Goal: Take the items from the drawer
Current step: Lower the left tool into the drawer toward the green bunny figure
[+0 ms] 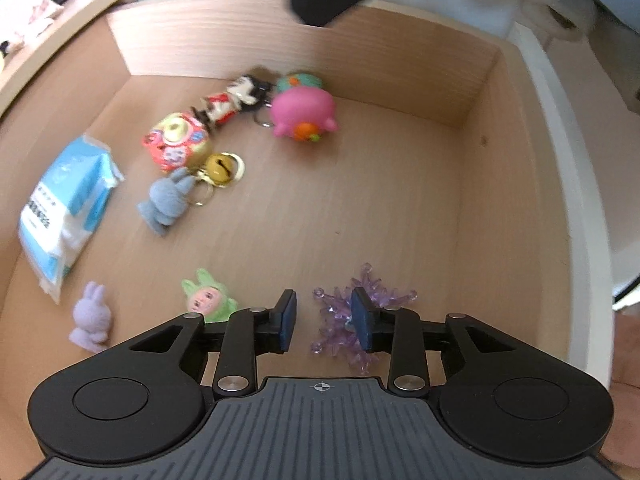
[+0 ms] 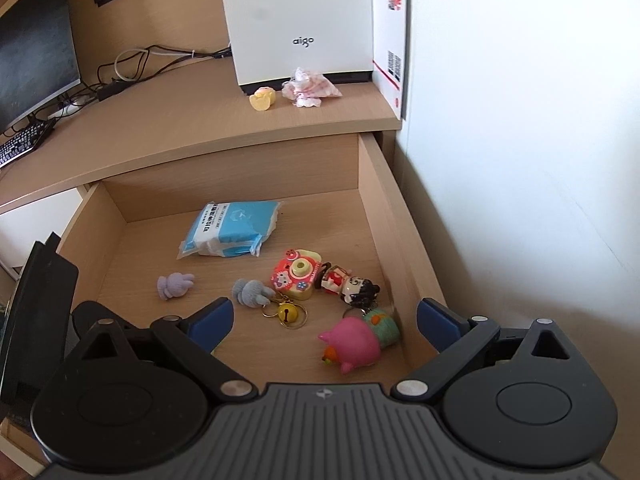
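Observation:
The open wooden drawer (image 1: 400,180) holds several small toys. My left gripper (image 1: 325,318) points down into it with its jaws a little apart and nothing pressed between the pads. Its right finger hangs over a purple crystal ornament (image 1: 336,324), beside a green-hooded doll (image 1: 206,298). My right gripper (image 2: 324,314) is wide open and empty above the drawer's near end, over a pink pig toy (image 2: 352,346) and a green toy (image 2: 384,326). Further in lie a bell keychain (image 2: 286,312), a grey bunny (image 2: 250,292), a toy camera (image 2: 296,274), a doll keychain (image 2: 348,282), a lilac bunny (image 2: 174,284) and a blue tissue pack (image 2: 230,234).
Above the drawer, the desk top (image 2: 180,128) carries a white box (image 2: 300,20), a yellow toy (image 2: 262,98), a pink-white cloth bundle (image 2: 308,88), cables, a monitor (image 2: 32,48) and a keyboard (image 2: 24,140). A white wall (image 2: 520,160) runs along the right.

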Demonstrator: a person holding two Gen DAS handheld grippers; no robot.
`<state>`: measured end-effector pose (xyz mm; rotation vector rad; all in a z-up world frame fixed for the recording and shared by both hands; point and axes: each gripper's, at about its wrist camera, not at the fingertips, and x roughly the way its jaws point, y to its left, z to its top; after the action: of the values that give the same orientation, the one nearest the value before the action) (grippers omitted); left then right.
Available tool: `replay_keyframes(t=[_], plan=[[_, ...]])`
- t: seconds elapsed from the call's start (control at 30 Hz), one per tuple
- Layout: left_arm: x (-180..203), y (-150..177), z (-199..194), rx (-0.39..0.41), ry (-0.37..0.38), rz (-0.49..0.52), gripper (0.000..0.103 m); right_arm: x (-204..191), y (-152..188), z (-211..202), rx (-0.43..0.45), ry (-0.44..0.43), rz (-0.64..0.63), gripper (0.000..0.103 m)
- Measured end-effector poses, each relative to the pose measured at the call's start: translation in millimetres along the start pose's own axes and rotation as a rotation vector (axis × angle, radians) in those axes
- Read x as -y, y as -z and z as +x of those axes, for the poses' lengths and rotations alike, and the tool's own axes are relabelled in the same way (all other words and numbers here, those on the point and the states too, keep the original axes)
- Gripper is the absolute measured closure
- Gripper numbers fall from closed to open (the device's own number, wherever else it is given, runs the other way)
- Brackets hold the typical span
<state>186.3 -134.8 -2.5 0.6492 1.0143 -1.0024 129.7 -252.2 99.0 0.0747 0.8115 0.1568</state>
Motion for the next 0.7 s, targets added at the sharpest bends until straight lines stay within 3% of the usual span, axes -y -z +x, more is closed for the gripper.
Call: replay_keyframes(t=[0.1,0.23,0.3,0.37,0.47,0.57,0.7], plan=[[-7,-4,2,0.023,-0.068,-0.023,0.068,5,2,0,-0.005,-0.002,0.013,0.004],[-28,-8,-2,0.070,-0.216,-0.091,0.077,8,5,1,-0.012,0.001,0.015,0.004],[-47,-12,-10,0.114,-0.195,-0.204,0.077,8,6,1,-0.013,0.001,0.016,0.004],[-66,-10,-28,0.149,-0.118,-0.328,0.076,8,6,1,-0.012,0.000,0.013,0.004],[-84,-5,-44,0.159,-0.088,-0.472,0.076,7,7,2,-0.016,-0.004,0.006,0.003],[-87,1,-41,0.098,-0.069,-0.528,0.075,7,7,4,-0.022,-0.009,0.009,0.003],[-80,16,-34,0.025,-0.083,-0.518,0.075,5,9,6,-0.032,-0.017,0.002,0.003]])
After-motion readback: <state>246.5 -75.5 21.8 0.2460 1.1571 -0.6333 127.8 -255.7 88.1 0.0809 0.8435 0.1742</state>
